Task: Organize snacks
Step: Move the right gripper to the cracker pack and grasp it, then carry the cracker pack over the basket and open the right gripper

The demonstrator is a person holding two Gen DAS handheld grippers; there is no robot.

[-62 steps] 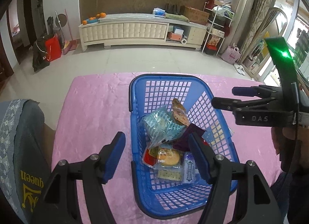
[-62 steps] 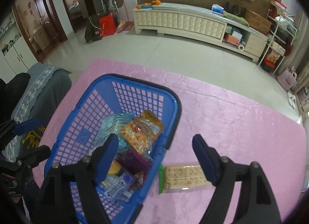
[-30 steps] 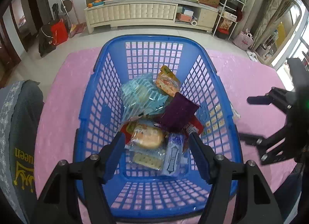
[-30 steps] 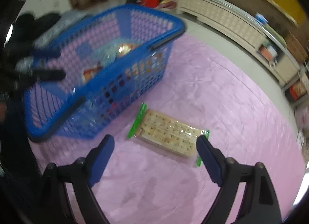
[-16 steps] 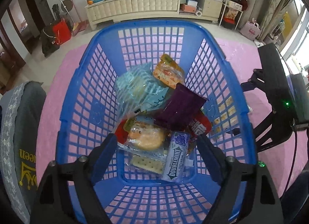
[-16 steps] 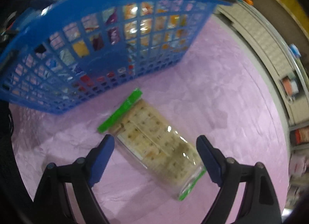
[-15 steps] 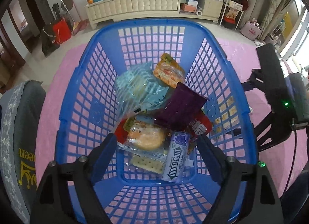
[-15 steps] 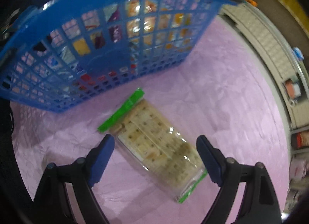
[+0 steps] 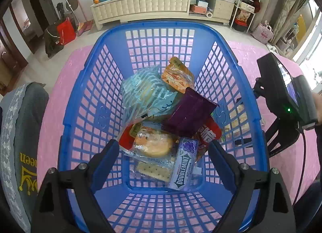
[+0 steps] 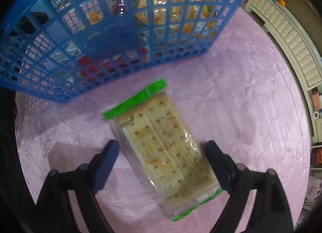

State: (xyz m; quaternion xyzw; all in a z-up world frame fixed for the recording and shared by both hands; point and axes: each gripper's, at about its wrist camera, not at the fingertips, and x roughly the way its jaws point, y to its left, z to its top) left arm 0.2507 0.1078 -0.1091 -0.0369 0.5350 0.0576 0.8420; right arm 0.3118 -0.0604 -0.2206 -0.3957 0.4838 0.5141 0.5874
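The cracker pack [image 10: 163, 144] lies flat on the pink cloth [image 10: 251, 96] just beside the blue basket [image 10: 104, 37], slanting from upper left to lower right between the wide-open right claw [image 10: 162, 148] — the left claw [image 9: 163, 152], open too, hangs over the basket — so right is nearer.

1 blue plastic lattice basket [image 9: 225, 37], 7 wrapped snack packets inside it, as far as visible; 1 clear green-edged cracker pack [image 10: 167, 148] outside on 1 pink tablecloth [image 10: 241, 84].
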